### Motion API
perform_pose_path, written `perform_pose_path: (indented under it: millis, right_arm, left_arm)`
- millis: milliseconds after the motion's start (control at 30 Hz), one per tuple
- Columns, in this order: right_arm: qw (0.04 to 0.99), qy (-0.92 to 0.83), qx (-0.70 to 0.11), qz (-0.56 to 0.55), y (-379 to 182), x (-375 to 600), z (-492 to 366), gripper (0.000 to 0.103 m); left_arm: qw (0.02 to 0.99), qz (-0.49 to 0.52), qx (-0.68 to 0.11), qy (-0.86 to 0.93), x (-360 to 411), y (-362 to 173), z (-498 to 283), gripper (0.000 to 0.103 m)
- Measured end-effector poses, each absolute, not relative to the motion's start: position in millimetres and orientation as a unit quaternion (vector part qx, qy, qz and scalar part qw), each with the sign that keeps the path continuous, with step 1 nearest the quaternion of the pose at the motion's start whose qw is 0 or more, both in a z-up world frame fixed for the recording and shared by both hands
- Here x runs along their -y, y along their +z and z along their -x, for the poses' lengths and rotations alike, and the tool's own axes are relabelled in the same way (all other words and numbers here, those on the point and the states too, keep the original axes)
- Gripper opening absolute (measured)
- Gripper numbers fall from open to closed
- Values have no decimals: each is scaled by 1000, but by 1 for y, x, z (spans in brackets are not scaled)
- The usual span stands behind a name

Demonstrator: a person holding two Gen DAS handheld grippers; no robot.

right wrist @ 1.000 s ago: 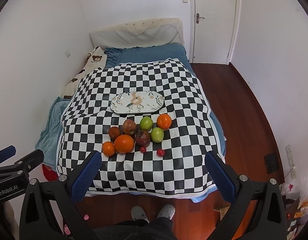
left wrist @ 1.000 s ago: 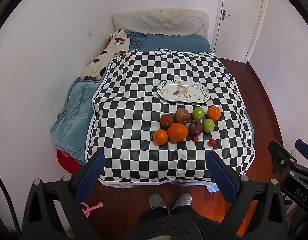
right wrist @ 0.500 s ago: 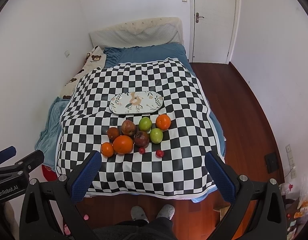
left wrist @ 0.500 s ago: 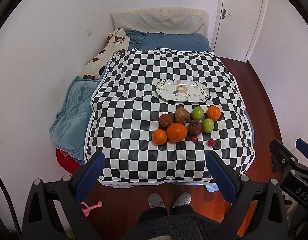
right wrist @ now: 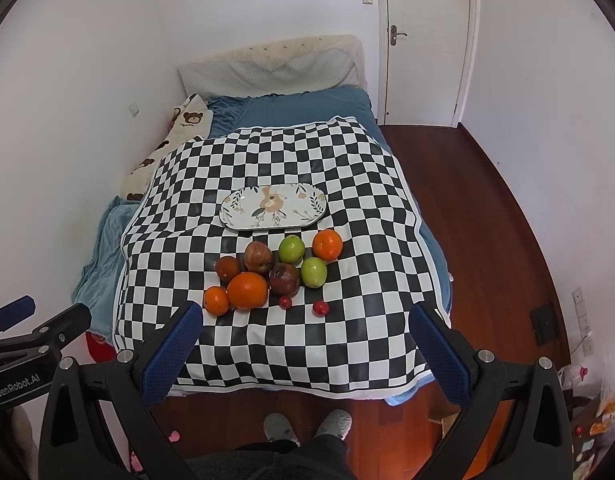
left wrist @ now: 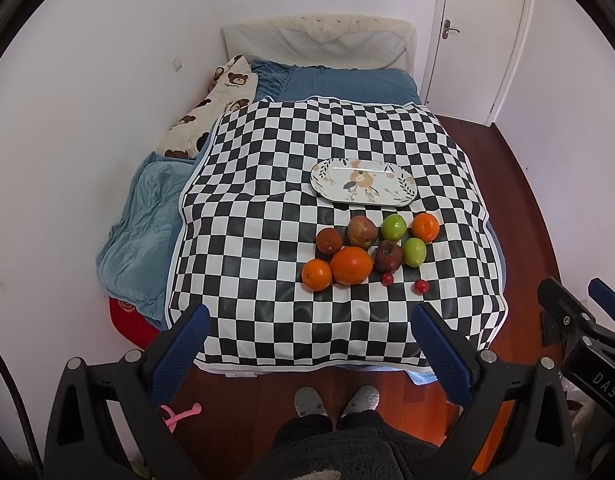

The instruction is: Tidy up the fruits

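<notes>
well apart from the fruit cluster (left wrist: pixel 363 250) and bare oval plate (left wrist: pixel 363 182), left gripper (left wrist: pixel 307 354) and right gripper (right wrist: pixel 303 346) both hang spread wide, holding nothing.

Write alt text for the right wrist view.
Ten fruits cluster on a checkered cloth over a bed, just before an empty floral tray. The open right tool frames the foreground, above slippered feet.

White walls (right wrist: pixel 87 60), white door (right wrist: pixel 425 40), blue bed (left wrist: pixel 347 84), reddish wooden floor (right wrist: pixel 487 200), daylight
</notes>
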State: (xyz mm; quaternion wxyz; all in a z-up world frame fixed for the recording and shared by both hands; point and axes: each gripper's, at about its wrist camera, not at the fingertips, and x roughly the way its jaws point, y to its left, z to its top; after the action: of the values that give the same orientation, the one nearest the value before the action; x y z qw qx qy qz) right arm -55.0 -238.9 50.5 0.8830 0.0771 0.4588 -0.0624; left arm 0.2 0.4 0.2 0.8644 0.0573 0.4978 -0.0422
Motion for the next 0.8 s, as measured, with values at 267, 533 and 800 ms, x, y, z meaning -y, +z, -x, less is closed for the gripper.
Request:
perform_pose_path:
  millis: [267,533,800]
  right_arm:
    - [884,-48,-448,-125,30,237,24,103]
    - [843,-62,-505,-176,-58,242,-50,103]
    - [798,-62,-568,-192,-139,272,-108,103]
  left_arm:
    - [883,-92,-461,8,1,-23,-58,103]
    - [827,-107,-551,-33,-9,-116,-133,103]
    - [710,-22,-701,-65,25,-240,-183,103]
